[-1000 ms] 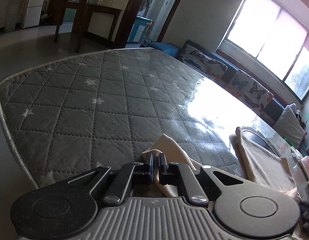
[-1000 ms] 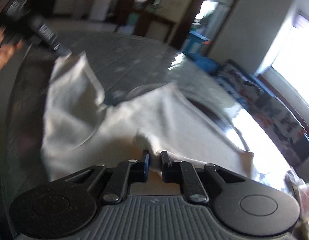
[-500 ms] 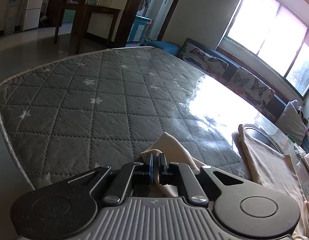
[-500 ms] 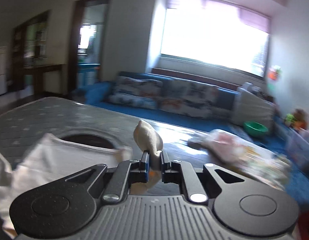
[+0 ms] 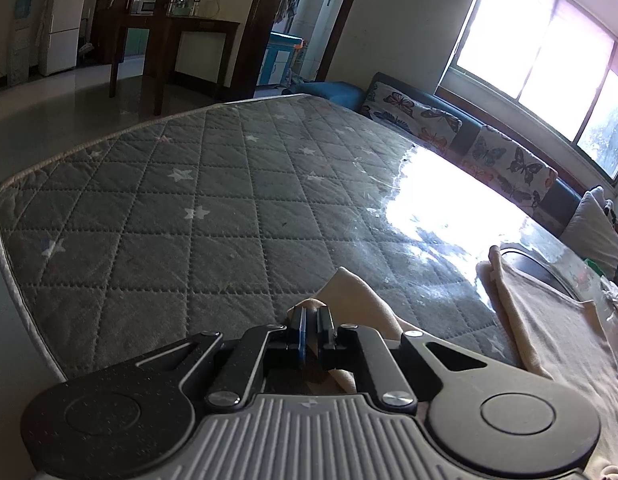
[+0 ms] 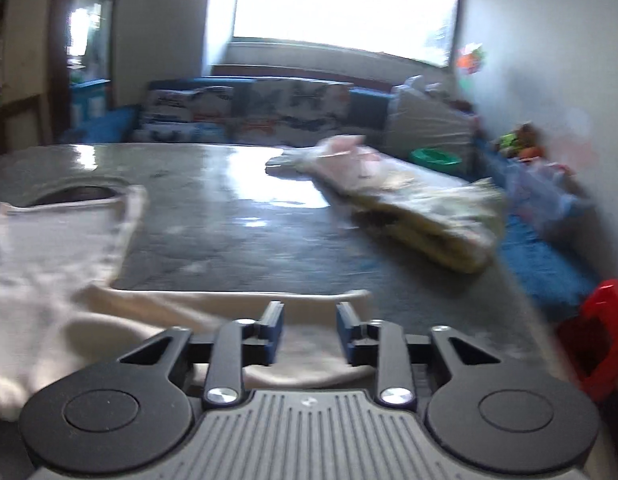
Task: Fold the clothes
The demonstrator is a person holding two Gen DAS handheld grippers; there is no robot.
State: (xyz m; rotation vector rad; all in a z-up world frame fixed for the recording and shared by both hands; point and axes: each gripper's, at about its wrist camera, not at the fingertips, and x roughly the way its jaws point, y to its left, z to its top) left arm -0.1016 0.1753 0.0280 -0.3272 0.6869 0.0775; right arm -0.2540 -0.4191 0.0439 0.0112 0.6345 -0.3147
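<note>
A cream garment [image 5: 549,320] lies spread on the grey quilted mattress [image 5: 189,208]. My left gripper [image 5: 312,314] is shut on a corner of the garment, low over the mattress. In the right wrist view the same cream garment [image 6: 53,248] lies flat at left, its dark neck opening at far left. My right gripper [image 6: 309,314] is open and empty, its blue pads apart just above the garment's near edge [image 6: 309,354].
A pile of other clothes [image 6: 409,200] lies on the mattress at the right. A butterfly-print sofa [image 5: 489,152] runs along the far side under the window. A red stool [image 6: 597,344] stands off the mattress's right edge. A dark wooden table [image 5: 165,48] stands beyond the left edge.
My right gripper has opened and let go of the garment fold, which now lies flat. The right view swung further right. My left gripper stays shut on its corner, hardly moved.
</note>
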